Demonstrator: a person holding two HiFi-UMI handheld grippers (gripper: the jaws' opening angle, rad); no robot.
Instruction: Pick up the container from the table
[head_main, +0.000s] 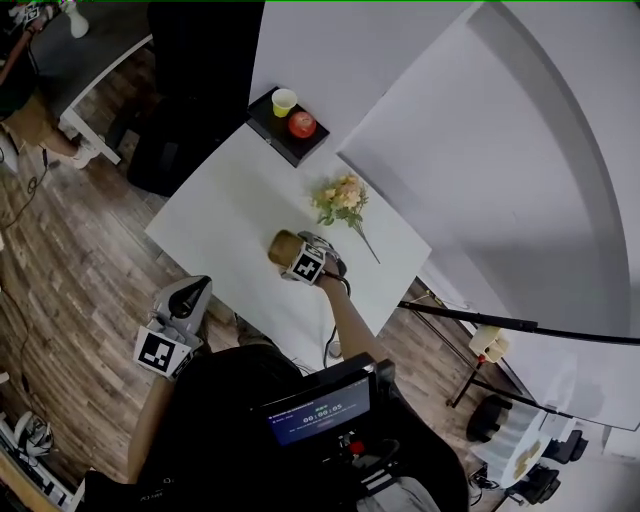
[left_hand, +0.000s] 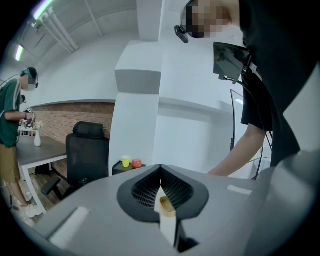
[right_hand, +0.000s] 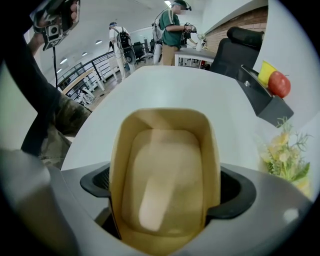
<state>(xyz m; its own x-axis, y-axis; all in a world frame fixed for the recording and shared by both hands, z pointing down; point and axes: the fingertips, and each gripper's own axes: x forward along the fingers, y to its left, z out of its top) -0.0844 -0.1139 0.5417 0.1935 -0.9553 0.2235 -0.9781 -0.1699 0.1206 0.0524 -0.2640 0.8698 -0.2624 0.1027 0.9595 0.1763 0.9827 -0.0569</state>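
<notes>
**Right Gripper Clamping Container at White Table**

A white table (head_main: 225, 210) is filling the middle of the scene, seen from above. Toward its near side, the right gripper (head_main: 303, 258) is pointing steeply down and pinching the tan, open-topped container (right_hand: 165, 170), one jaw pressing on each long side. Whether the container is resting on the tabletop or hanging just clear cannot be told. The left gripper (head_main: 190, 298) is hovering off the table's near left edge, jaws pressed together on nothing. A black tray (head_main: 290, 148) is sitting at the far end, a flower sprig (head_main: 343, 200) is lying just beyond the container, and the tray is carrying a red apple (head_main: 301, 124) and a yellow cup (head_main: 284, 101).
</notes>
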